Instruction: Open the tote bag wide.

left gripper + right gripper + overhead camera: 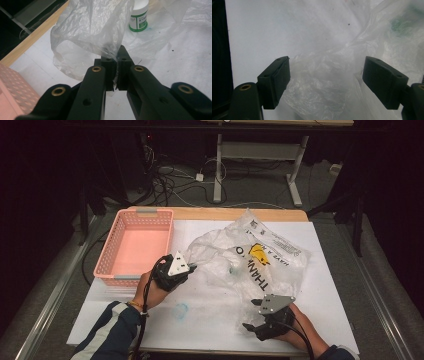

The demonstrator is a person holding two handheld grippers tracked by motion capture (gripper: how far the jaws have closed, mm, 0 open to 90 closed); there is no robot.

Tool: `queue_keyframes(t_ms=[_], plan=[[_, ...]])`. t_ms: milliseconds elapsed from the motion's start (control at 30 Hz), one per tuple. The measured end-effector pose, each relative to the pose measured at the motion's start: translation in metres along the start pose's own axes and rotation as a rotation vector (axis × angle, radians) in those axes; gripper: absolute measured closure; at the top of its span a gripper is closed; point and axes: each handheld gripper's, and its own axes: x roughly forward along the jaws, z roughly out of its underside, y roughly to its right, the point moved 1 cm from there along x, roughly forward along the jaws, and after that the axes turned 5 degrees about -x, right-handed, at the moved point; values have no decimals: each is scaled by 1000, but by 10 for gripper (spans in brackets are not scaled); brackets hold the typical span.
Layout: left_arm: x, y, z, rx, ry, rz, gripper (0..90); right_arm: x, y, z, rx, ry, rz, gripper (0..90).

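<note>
A crumpled clear plastic bag [250, 255] with yellow and black print lies across the middle of the white table. My left gripper [192, 266] is at the bag's left edge. In the left gripper view its jaws [117, 75] are shut on a pinched fold of the bag [92, 25], which rises above them. A small white bottle with a green label [138, 17] stands behind the film. My right gripper [251, 314] sits near the front edge of the table, at the bag's near corner. Its jaws [325, 80] stand wide open, with wrinkled bag film [324, 100] lying between and below them, untouched.
A pink plastic basket [107, 255] sits empty at the table's left, just behind my left hand. The white table cover [210, 330] carries a faint blue ring mark [181, 310] at the front. Cables and desk legs lie on the floor beyond the far edge.
</note>
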Motion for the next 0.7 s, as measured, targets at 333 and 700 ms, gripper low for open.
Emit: queue_keyframes(t_ms=[333,700], plan=[[1,0,0,-3,3,-4,850,13,10,6,52,-64,-62,551],[0,-5,0,-5,14,-8,850,6,11,-2,-9,-49,-8,884]])
